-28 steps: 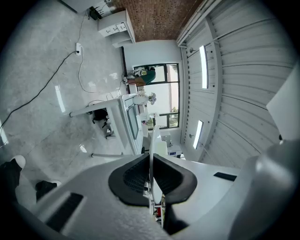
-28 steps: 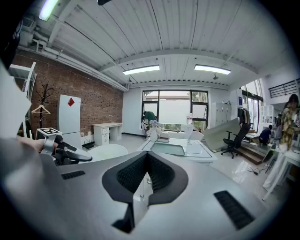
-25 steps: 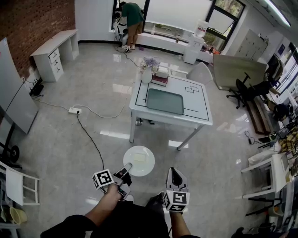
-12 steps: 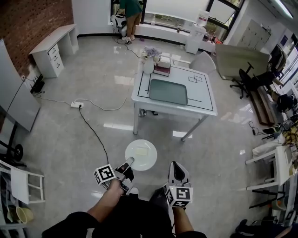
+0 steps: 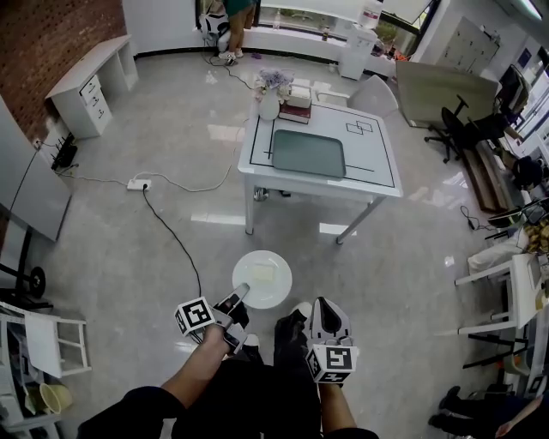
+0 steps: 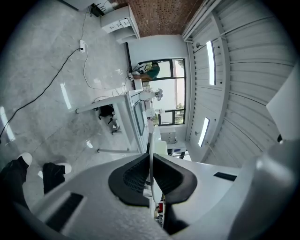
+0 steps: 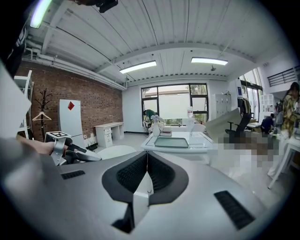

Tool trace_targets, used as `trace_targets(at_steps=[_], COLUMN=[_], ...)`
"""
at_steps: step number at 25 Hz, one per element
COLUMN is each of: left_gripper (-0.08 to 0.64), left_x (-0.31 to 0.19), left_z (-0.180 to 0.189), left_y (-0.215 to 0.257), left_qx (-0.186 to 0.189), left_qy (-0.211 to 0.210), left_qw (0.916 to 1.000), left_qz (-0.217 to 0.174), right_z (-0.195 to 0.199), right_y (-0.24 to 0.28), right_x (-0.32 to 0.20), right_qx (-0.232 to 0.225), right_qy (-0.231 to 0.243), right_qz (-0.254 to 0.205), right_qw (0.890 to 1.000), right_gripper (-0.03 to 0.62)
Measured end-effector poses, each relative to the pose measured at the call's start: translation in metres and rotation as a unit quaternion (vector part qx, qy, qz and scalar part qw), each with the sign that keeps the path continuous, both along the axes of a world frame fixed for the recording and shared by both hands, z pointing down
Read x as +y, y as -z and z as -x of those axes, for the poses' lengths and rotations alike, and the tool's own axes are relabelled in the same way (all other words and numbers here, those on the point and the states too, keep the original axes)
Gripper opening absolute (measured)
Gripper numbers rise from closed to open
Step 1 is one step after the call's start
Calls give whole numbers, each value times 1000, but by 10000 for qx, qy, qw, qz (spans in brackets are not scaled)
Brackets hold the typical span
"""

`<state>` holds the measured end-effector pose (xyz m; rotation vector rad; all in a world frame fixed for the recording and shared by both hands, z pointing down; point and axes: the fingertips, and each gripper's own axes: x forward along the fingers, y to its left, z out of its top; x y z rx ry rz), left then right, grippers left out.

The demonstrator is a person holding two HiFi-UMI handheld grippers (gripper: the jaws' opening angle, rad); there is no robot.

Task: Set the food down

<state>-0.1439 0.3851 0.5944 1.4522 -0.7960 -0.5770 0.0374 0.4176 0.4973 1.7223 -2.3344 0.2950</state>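
My left gripper (image 5: pixel 239 297) is shut on the near rim of a round white plate (image 5: pixel 268 287), held level above the floor. A pale flat piece of food (image 5: pixel 262 273) lies on the plate. In the left gripper view the plate (image 6: pixel 151 140) shows edge-on, pinched between the pads of the left gripper (image 6: pixel 151 174). My right gripper (image 5: pixel 321 305) is beside it on the right, shut and holding nothing; the right gripper (image 7: pixel 146 174) shows closed pads. The white table (image 5: pixel 377 176) with a grey-green tray (image 5: pixel 309 153) stands ahead.
A vase of flowers (image 5: pixel 270 101) and books (image 5: pixel 297 103) sit at the table's far left corner. A power strip (image 5: pixel 137 183) and cable lie on the floor to the left. A white desk (image 5: pixel 86 84), chairs (image 5: pixel 371 94) and a person (image 5: pixel 225 10) are around.
The view has shifted forward, and the table now sits a little nearer and more central. The plate stays gripped in the left gripper; the right gripper stays shut alongside.
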Motion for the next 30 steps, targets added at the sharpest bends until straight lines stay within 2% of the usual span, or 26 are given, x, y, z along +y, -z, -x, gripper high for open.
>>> trace_targets(at_steps=[5, 13, 30], left_gripper=[20, 20, 20], left_x=[-13, -48, -197], left_z=[-12, -22, -49], left_y=[-9, -17, -17], left_qx=[-13, -30, -223], left_qy=[-13, 28, 109], left_qw=[10000, 9999, 9994], left_qz=[76, 161, 244], right_z=[-21, -20, -38], right_y=[-10, -14, -22], right_x=[-11, -55, -217], right_qx=[-20, -95, -197], right_qy=[-78, 122, 431], right_qz=[114, 256, 369], right_qw=[9999, 9996, 9982], right_gripper=[9, 9, 9])
